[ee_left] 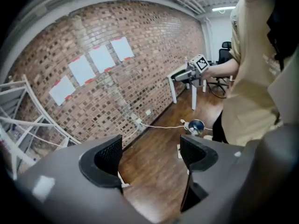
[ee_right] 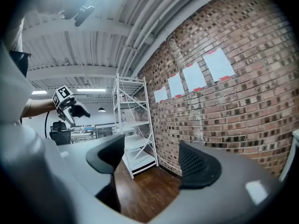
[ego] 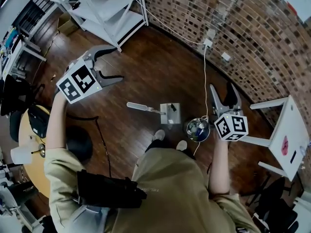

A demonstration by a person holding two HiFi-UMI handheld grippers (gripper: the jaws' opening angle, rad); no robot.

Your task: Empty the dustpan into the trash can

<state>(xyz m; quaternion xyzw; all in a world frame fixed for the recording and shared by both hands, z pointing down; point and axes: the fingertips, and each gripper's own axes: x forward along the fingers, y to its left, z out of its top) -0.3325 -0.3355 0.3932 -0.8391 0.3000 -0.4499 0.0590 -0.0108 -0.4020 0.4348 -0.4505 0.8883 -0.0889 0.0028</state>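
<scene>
The dustpan [ego: 171, 113] lay on the wooden floor [ego: 160, 72] just in front of the person's shoes [ego: 159, 135], with its long pale handle [ego: 141, 107] pointing toward the left of the head view. Neither gripper touched it. The small round trash can [ego: 198, 129] stood just beside it on the right, with scraps inside, and a white cable [ego: 205, 76] ran from it up to the brick wall [ego: 233, 23].

The left gripper [ego: 118, 63] was held well above and to the left of the dustpan. Its jaws stood apart with nothing between them; its own view showed only bare floor in the gap, and the trash can [ee_left: 196, 126] beyond. The right gripper [ego: 222, 87] was raised to the right of the trash can, also well clear of the dustpan. Its jaws were apart and empty too, facing the wall and a white shelf rack [ee_right: 133, 125].

A white table [ego: 286, 130] stood at the right, near the wall.
</scene>
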